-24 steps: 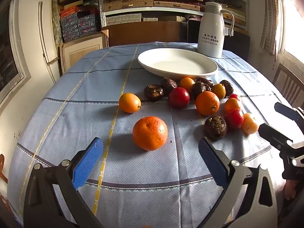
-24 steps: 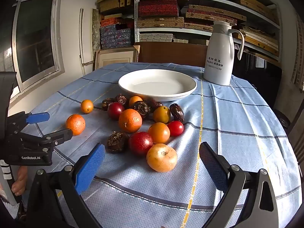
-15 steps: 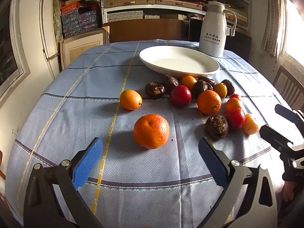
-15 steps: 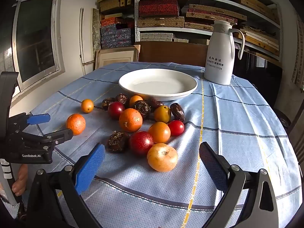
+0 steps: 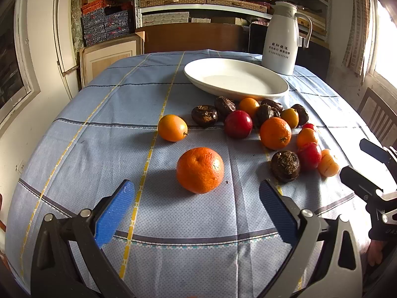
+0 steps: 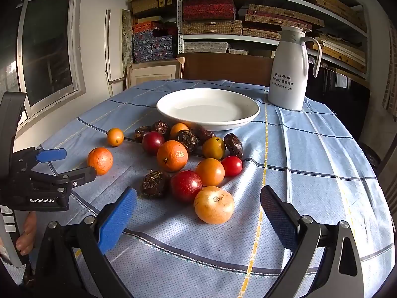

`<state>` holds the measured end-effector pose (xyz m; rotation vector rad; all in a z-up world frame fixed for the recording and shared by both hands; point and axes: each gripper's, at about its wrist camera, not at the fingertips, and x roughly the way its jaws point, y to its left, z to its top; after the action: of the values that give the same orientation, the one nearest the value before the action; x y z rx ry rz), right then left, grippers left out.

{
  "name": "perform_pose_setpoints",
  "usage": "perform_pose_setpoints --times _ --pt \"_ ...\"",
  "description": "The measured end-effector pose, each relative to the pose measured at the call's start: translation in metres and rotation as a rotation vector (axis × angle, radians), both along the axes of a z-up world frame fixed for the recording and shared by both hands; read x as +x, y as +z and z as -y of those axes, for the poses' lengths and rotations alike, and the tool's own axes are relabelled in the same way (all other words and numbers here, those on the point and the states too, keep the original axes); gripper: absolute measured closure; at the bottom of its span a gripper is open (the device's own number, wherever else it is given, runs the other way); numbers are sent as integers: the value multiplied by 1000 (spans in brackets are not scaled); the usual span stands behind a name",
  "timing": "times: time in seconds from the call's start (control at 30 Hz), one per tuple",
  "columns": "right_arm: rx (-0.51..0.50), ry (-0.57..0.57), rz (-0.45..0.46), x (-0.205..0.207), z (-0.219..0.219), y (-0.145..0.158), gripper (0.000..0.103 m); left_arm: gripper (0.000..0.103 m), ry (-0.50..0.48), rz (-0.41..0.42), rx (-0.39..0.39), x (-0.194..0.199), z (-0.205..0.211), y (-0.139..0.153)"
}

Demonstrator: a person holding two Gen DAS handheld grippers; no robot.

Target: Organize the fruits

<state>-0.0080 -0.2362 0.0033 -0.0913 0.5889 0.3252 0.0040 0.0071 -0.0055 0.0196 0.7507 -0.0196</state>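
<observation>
Fingers (image 5: pixel 116 208) of the left gripper (image 5: pixel 197 209) are spread wide apart and hold nothing; they frame a lone mandarin orange (image 5: pixel 200 170) resting on the counter (image 5: pixel 99 114) just ahead of them. On the right gripper (image 6: pixel 198 213) the blue-padded fingers (image 6: pixel 119 217) are likewise wide apart and empty, with a pale orange tomato (image 6: pixel 213 204) lying just in front, between them.

Sorting appears not to have begun. A white plate (image 6: pixel 250 116) sits empty at the far side of the blue checked tablecloth, and every fruit lies loose on the cloth in front of it: oranges, red and yellow plums, a small red tomato (image 6: pixel 231 166), and several dark, wrinkled fruits. All of them remain to be moved, probably onto the plate.

From the left wrist view, a small orange fruit (image 5: pixel 172 127) and the mandarin sit apart from the main cluster; the right gripper's black tips poke in at the edge. From the right wrist view, the left gripper appears whole at the left, hovering near the mandarin, and the white thermos jug (image 6: pixel 289 68) stands beside the plate.
</observation>
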Motion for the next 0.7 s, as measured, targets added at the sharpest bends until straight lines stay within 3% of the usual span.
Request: perform_pose_setpoints --times 0.7 --pt "-2 2 -6 1 -1 0 3 4 5 -11 -12 1 -1 0"
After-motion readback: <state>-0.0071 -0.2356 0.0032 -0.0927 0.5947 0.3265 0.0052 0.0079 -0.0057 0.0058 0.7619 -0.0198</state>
